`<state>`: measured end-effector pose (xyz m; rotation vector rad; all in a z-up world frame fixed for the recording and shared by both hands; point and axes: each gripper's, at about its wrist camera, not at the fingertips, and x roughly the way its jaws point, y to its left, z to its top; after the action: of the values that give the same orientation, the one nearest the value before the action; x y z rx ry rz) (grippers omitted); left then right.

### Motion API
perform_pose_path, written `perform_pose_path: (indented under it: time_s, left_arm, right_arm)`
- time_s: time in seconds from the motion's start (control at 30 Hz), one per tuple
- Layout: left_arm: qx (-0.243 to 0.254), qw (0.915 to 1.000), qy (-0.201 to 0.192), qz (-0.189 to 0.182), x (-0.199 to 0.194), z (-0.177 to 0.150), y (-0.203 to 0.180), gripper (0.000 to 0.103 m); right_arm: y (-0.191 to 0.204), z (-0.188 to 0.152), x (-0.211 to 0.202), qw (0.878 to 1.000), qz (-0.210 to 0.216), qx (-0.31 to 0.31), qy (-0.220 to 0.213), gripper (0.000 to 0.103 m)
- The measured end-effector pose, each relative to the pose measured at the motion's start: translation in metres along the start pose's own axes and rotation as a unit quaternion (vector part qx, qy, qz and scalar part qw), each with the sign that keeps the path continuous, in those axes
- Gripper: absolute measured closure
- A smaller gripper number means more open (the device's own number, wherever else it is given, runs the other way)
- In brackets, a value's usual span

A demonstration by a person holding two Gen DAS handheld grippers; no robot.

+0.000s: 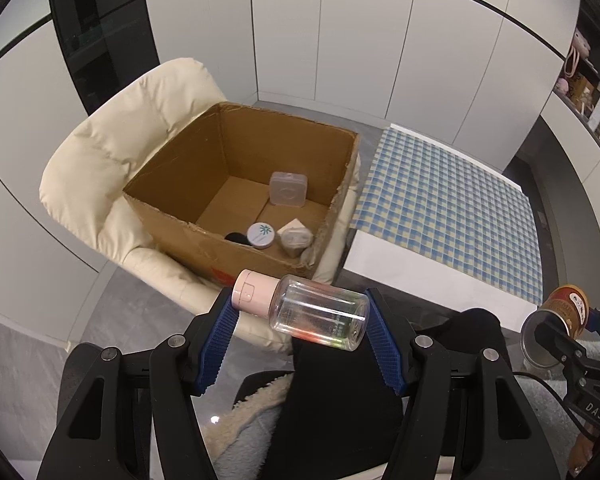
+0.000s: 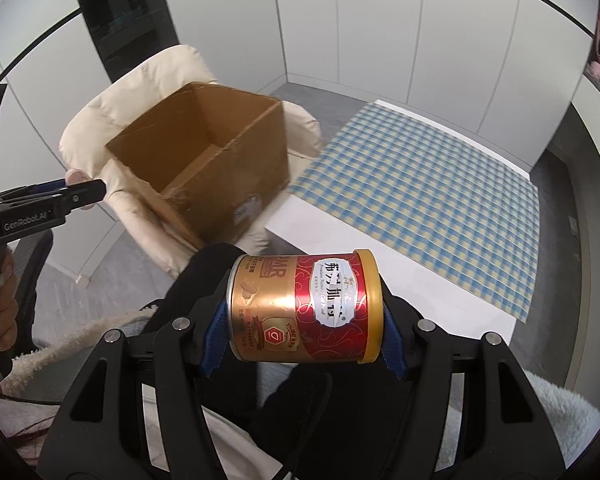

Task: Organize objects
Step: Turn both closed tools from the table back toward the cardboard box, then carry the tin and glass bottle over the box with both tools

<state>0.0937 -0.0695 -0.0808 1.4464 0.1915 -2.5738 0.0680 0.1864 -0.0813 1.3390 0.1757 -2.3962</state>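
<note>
My left gripper (image 1: 302,314) is shut on a clear bottle with a pink cap (image 1: 312,314), held sideways between the blue pads just short of the cardboard box (image 1: 204,240). The open box sits on a cream padded chair (image 1: 112,152) and holds a clear square case (image 1: 288,188), a round tin with a star mark (image 1: 261,235), a black disc and a small wrapped item. My right gripper (image 2: 304,312) is shut on a red and gold can (image 2: 304,306) lying sideways, nearer than the same box (image 2: 228,168). The can and right gripper also show at the left view's right edge (image 1: 560,320).
A white table with a blue and yellow checked cloth (image 1: 460,208) stands right of the chair. Shelves with small items line the far right wall (image 1: 588,96). A person's dark trousers and fleece garment lie below both grippers (image 2: 300,420). White cabinet walls stand behind.
</note>
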Motion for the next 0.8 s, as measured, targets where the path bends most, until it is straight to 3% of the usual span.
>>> perform_pose_path:
  time_s: [0.5,0.8]
  left_arm:
    - [0.005,0.9997,0.014,-0.018,0.016,0.008,-0.004,0.039]
    - [0.018,0.9998,0.000,-0.009,0.025,0.049,0.000,0.039]
  right_arm:
    - [0.011,0.013,0.012,1.000,0.007,-0.012,0.002,0.038]
    - [0.025,0.044,0.030,0.999,0.009,-0.041,-0.007,0.038]
